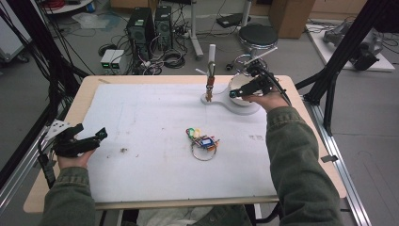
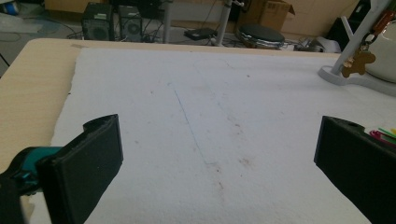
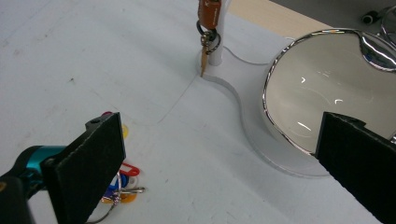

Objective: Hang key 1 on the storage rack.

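Left gripper [image 1: 91, 139]: held low at the near left edge of the worktop [image 1: 70, 113], jaws set wide apart with nothing between them, pointing across toward the right. The left hand [image 1: 70, 153] grips it from below, forearm in a green sleeve [image 1: 66, 197] entering from the bottom edge.

Right gripper [image 1: 244, 89]: extended to the far right, jaws likewise spread wide and holding nothing, pointing left. The right forearm is stretched well forward, and the right hand [image 1: 268, 100] wraps the gripper body.
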